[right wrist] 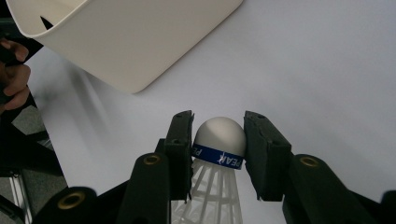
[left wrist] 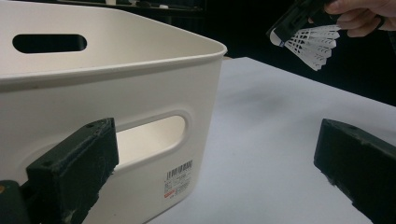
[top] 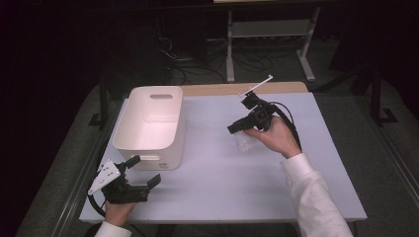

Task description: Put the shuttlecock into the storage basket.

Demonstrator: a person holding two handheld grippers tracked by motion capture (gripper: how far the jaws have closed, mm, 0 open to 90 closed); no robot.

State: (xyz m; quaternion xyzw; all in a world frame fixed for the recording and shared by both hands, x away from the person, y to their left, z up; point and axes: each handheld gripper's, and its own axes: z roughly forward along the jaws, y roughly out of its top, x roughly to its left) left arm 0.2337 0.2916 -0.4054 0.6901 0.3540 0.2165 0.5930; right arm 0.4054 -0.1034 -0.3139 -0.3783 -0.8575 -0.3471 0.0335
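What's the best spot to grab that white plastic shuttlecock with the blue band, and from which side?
Probably at the white plastic shuttlecock's round cork head, on its blue band, one pad on each side, as the right hand-held gripper grips it now. The head is firm and rounded; the open-ribbed skirt behind looks flimsy and would likely bend.

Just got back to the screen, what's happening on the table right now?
The right hand-held gripper is shut on a white shuttlecock by its cork end, held above the table to the right of the white bin. The left hand-held gripper waits with jaws open beside the bin's near end.
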